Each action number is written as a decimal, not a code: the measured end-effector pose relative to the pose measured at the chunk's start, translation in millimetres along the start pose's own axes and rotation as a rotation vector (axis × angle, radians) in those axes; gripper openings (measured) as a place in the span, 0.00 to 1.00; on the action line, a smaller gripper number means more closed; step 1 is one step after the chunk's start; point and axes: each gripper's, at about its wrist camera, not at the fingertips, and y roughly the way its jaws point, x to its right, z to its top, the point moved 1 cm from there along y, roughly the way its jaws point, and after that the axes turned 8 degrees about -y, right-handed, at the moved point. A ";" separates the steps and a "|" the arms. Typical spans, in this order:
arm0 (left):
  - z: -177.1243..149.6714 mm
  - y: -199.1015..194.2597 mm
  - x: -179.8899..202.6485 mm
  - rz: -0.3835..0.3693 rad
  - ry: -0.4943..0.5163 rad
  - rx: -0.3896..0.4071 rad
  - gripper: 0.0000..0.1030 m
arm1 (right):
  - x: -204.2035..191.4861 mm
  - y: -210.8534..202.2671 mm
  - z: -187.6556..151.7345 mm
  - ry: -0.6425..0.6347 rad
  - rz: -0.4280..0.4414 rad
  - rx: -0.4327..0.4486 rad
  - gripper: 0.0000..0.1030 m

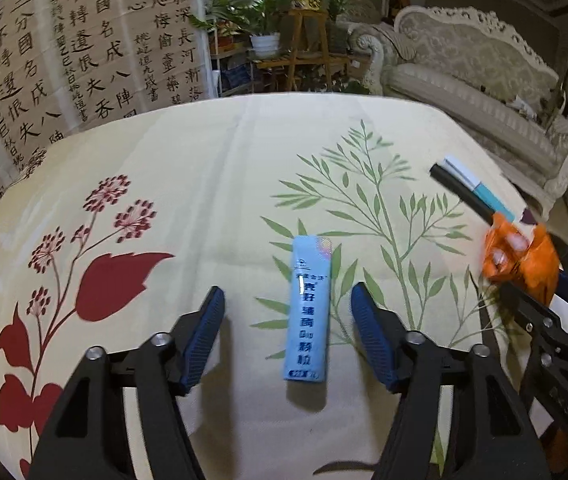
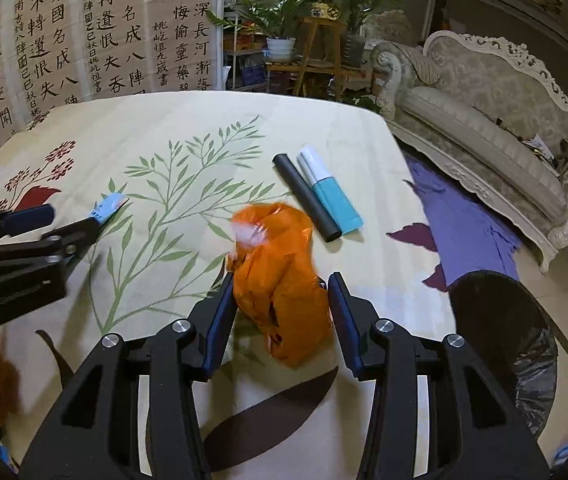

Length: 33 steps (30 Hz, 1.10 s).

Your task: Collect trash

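Presently left tool [image 1: 287, 312] gapes around blue sachet [image 1: 308, 308], pads clear; right tool [image 2: 280, 300] clamps orange bag [image 2: 280, 276], beside sachet.

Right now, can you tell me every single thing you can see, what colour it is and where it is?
blue packet: one, light blue, on the tablecloth between the left jaws, untouched
orange bag: one, orange, crumpled, gripped
black tube: one, black, beside the box
teal box: one, teal and white, on the cloth
tablecloth: one, cream, floral
bin: one, black-lined, right of the table
sofa: one, pale, behind
left gripper: black, blue pads, open
right gripper: shut on the bag
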 end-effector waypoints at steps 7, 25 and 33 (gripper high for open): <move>-0.2 2.3 7.3 0.017 0.049 0.015 0.25 | 1.8 4.4 -3.2 0.016 0.027 -0.018 0.43; -2.8 0.3 2.2 -0.006 0.030 0.035 0.17 | -0.6 3.9 2.2 0.009 0.027 -0.011 0.52; -4.1 -4.0 -4.6 -0.016 0.013 0.049 0.17 | -9.5 4.4 7.7 -0.004 0.010 -0.014 0.44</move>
